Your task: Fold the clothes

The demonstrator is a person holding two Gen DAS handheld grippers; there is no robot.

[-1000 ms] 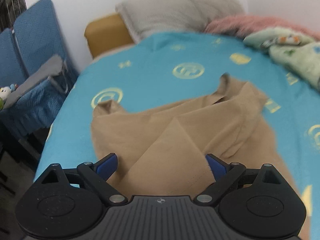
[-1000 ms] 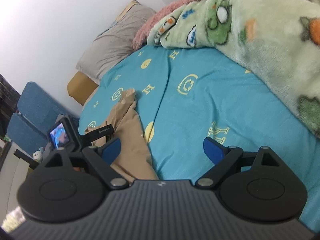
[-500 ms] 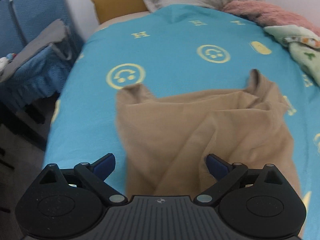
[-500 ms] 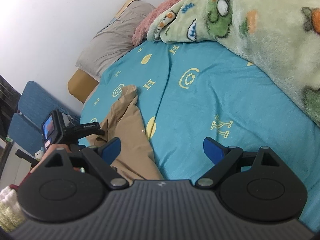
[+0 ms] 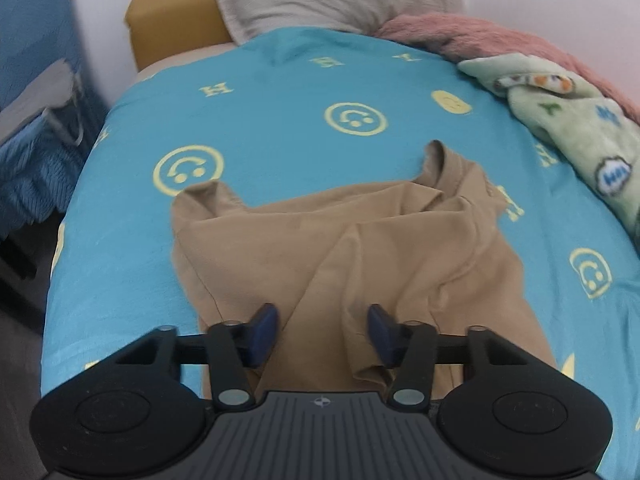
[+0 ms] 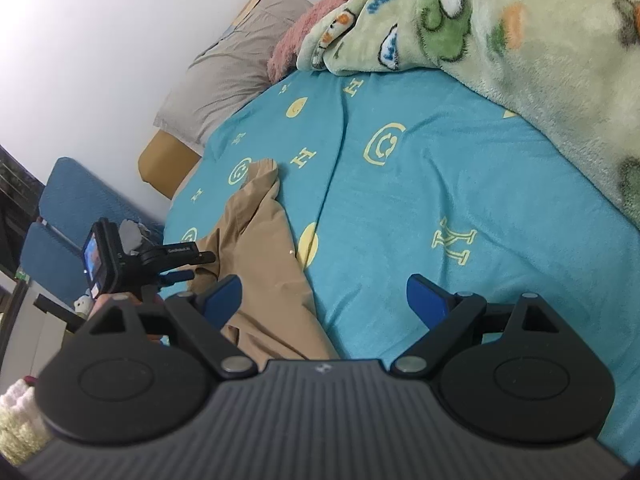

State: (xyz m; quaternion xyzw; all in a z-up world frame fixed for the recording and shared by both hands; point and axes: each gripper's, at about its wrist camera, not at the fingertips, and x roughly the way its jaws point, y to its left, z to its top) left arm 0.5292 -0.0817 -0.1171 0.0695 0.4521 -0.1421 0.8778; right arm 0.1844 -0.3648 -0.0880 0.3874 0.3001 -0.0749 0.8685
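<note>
Tan garment [image 5: 360,248] lies crumpled on the bed [image 5: 280,128], near edge bunched up. Left gripper [image 5: 323,334] is closing, near fabric fold between its blue fingers [image 5: 264,330], pads not yet pressing. Right gripper [image 6: 324,300] is spread wide, holding nothing; garment's edge just inside its left finger [image 6: 222,298].

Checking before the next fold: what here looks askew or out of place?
The tan garment lies crumpled and skewed on the blue sheet, with one flap folded diagonally across its middle. The left tongs are closing over its near edge; the right tongs hang open beside it.
</note>
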